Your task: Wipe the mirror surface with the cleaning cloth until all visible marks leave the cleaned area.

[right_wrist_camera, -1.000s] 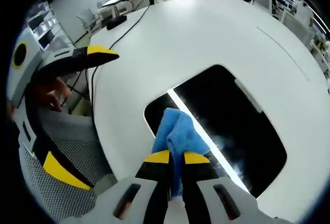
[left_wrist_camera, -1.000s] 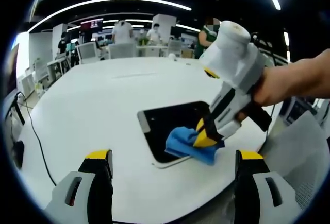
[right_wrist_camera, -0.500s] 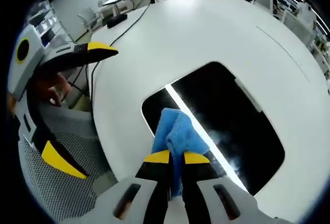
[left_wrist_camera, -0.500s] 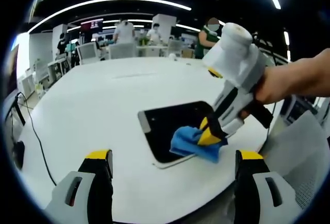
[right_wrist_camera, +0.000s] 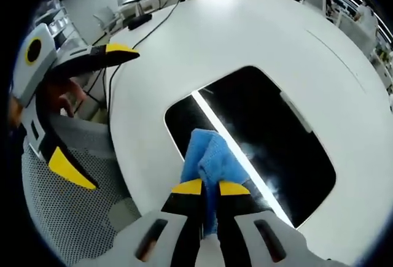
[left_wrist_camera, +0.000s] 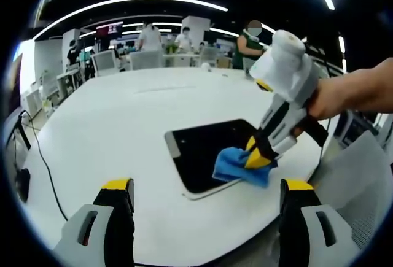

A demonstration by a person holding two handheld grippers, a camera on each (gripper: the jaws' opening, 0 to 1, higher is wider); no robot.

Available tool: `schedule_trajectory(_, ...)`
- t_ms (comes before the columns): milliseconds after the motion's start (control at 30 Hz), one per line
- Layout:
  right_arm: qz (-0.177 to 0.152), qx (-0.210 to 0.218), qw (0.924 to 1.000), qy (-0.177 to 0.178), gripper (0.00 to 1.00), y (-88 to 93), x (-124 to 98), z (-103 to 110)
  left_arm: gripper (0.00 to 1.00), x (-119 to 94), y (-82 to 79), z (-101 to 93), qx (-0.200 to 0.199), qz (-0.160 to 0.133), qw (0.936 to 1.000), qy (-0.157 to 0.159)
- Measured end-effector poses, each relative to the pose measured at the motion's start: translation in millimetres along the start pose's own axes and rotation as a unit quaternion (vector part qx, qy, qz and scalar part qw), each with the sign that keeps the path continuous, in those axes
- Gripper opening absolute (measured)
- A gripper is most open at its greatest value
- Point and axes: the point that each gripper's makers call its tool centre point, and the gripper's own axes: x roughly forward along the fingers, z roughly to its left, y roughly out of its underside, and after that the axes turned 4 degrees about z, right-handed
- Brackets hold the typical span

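The blue cloth (right_wrist_camera: 209, 159) is clamped by the right tongs (right_wrist_camera: 209, 188) at the mirror (right_wrist_camera: 270, 144) edge; marks farther in may be missed. The left tongs (left_wrist_camera: 207, 185) are held apart, empty.

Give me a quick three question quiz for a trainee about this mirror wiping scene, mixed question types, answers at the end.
1. True or false: the right hand-held gripper is shut on the blue cleaning cloth.
2. Multiple choice: where does the cloth rest? A) on the mirror near its edge on the person's side, B) on bare table far from the mirror, C) on a chair.
3. Fill in: in the right gripper view, the bright stripe running across the dark mirror glass is a ____ of a ceiling light.

Key: 1 true. 2 A. 3 reflection. The left hand-held gripper hangs open over the table's near edge, holding nothing.
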Motion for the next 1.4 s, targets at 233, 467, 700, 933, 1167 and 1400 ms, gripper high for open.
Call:
schedule_trajectory(233, -0.002, -0.003, 0.9999, -0.011, 0.02, 5.3, -1.8, -1.6, 0.99, 0.2, -0.1, 0.1, 0.000, 0.000, 1.0000, 0.000)
schedule_trajectory(467, 0.004, 0.004, 0.9998, -0.019, 0.02, 4.9, -1.6, -0.5, 0.99, 0.0, -0.1, 0.7, -0.002, 0.000, 1.0000, -0.001)
schedule_trajectory(700, 0.009, 0.014, 0.9997, -0.019, 0.01, 1.9, -0.9, -3.2, 0.99, -0.1, 0.2, 0.6, -0.002, 0.000, 1.0000, 0.000)
schedule_trajectory(933, 0.015, 0.019, 0.9996, -0.014, 0.01, -1.0, -0.2, -7.1, 0.99, -0.3, 0.0, 0.7, -0.002, 0.000, 1.0000, 0.000)
schedule_trajectory(1167, 0.018, 0.028, 0.9993, -0.014, 0.01, -5.6, 0.7, -15.7, 0.99, -0.5, 0.6, 1.4, -0.002, 0.001, 1.0000, 0.000)
schedule_trajectory(1400, 0.020, 0.036, 0.9991, -0.013, 0.01, -10.2, 1.3, -22.8, 0.99, -0.6, 1.1, 1.4, -0.002, 0.002, 1.0000, -0.001)
